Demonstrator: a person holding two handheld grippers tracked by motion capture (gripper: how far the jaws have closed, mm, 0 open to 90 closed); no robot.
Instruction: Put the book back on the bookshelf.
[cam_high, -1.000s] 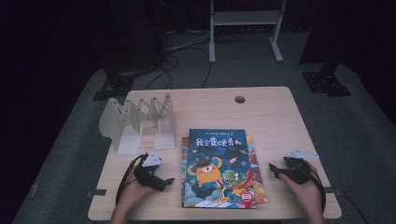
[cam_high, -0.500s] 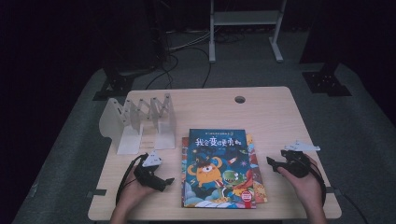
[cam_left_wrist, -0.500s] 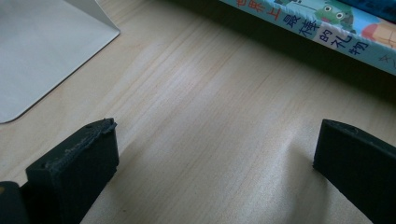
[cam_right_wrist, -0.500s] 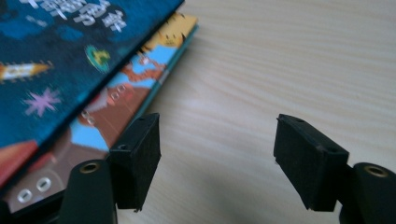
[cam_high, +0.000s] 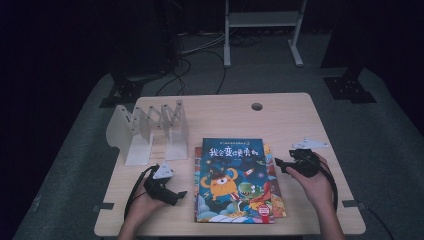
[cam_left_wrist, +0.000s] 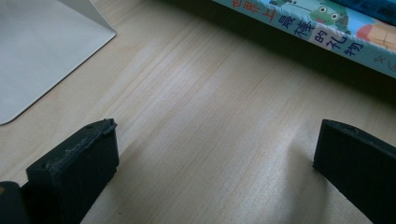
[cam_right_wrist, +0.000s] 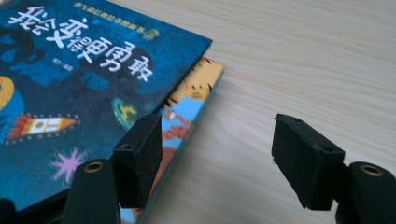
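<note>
From above, a stack of picture books (cam_high: 235, 182) lies flat near the front edge of the table (cam_high: 285, 120), the top book dark blue with a cartoon monster, another peeking out beneath it on the right. The right gripper (cam_high: 280, 164) hovers just beside the stack's right edge, aimed at it; the left gripper (cam_high: 180, 195) rests on the table at the stack's left. A white folding book rack (cam_high: 150, 132) stands behind it. This looks like the approach to a pickup, likely bound for the rack.

In the left gripper view, the jaws stand wide apart over bare wood, nothing between them, a book spine (cam_left_wrist: 322, 39) ahead.

In the right gripper view, the jaws have just been closing but remain released, one over the top book (cam_right_wrist: 88, 88), one over the table. Next, I'd guess, one jaw must slip under the cover edge.
</note>
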